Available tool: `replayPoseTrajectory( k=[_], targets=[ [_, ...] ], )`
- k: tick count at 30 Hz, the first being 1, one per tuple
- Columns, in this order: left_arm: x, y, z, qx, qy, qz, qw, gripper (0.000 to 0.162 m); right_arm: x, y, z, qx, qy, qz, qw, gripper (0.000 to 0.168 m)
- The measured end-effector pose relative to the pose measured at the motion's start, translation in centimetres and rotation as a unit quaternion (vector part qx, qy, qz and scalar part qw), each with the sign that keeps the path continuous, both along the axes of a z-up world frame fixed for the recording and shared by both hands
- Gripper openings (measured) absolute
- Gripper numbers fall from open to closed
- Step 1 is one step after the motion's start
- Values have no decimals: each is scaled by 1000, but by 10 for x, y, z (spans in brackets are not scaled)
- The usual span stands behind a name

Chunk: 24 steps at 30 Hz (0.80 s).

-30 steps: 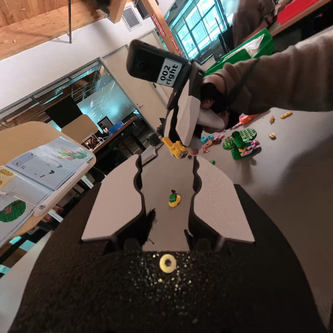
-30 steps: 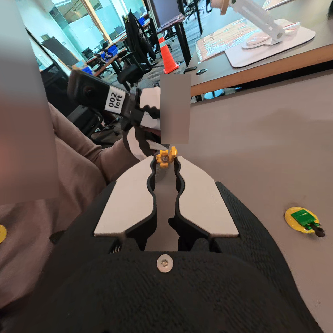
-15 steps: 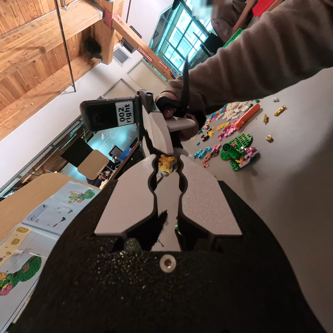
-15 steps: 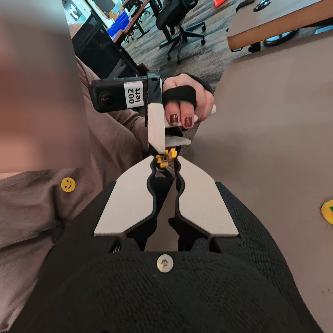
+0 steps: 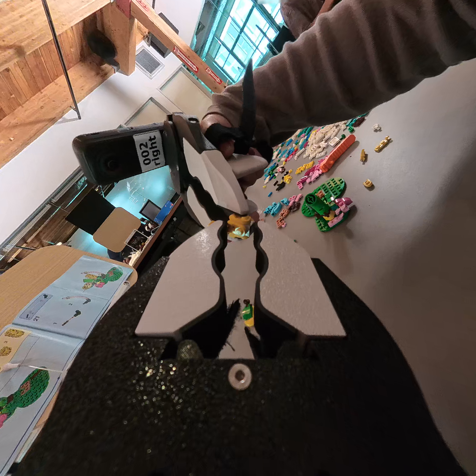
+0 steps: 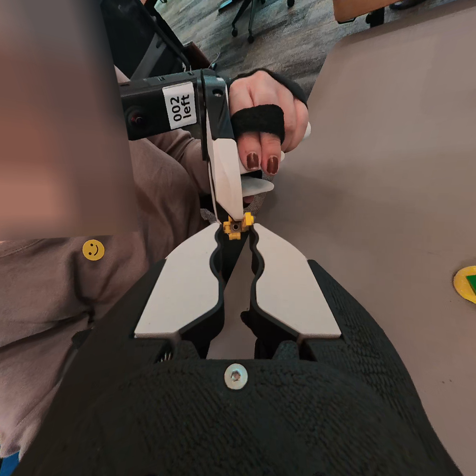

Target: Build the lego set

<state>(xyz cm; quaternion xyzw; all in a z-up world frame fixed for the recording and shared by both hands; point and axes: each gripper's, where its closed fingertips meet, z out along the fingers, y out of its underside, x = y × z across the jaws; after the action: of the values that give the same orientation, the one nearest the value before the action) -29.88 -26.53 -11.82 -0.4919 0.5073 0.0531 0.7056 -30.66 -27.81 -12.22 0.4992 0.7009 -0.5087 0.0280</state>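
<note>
A small yellow lego piece (image 6: 235,228) is held in the air between both grippers. My right gripper (image 6: 235,228) is shut on it at the fingertips. My left gripper (image 5: 239,228) has closed its tips around the same yellow piece (image 5: 239,226) from the other side. In the right wrist view it comes down from above, seen edge-on, with its tip (image 6: 231,215) touching the piece. A round yellow plate with a green part (image 5: 247,313) lies on the grey table below; it also shows at the edge of the right wrist view (image 6: 466,284). A green baseplate build (image 5: 324,206) stands further back.
A pile of loose coloured bricks (image 5: 304,157) and an orange brick separator (image 5: 337,153) lie at the back of the table. The open instruction booklet (image 5: 56,309) rests on a wooden stand to the left. A person's sleeved arm (image 5: 347,72) reaches over the table. My two grippers' fingertips are within a few centimetres of each other. Both grippers' tips are roughly 15 cm from the green baseplate build (image 5: 324,206).
My left gripper was open above the round yellow plate. It has risen to the right gripper and narrowed around the yellow piece held there. The right gripper kept its hold throughout.
</note>
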Motion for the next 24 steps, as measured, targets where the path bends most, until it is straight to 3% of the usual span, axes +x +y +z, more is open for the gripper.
replayPoseTrajectory(
  k=[3, 5, 7, 9, 12, 16, 24],
  targets=[
    [-6, 2, 2, 7, -7, 15, 1000, 19, -6, 3, 2, 10, 27, -31, 999, 17],
    [-12, 3, 5, 10, -21, 22, 999, 19, -10, 7, 4, 37, 51, -61, 996, 26],
    [-23, 6, 7, 9, -39, 36, 999, 19, -12, 24, -2, 106, 64, -113, 986, 35],
    [-38, 8, 7, 9, -54, 55, 997, 19, -9, 38, -14, 174, 50, -143, 973, 33],
    [-59, 8, 9, 10, -76, 79, 994, 19, -1, 31, -47, 281, 3, -91, 955, 25],
    [-74, 7, 11, 14, -87, 97, 991, 19, 9, 32, -101, 434, -88, 21, 897, 26],
    [-74, 6, 11, 13, -85, 96, 992, 19, 9, 39, -137, 460, -129, 127, 870, 13]
  ],
)
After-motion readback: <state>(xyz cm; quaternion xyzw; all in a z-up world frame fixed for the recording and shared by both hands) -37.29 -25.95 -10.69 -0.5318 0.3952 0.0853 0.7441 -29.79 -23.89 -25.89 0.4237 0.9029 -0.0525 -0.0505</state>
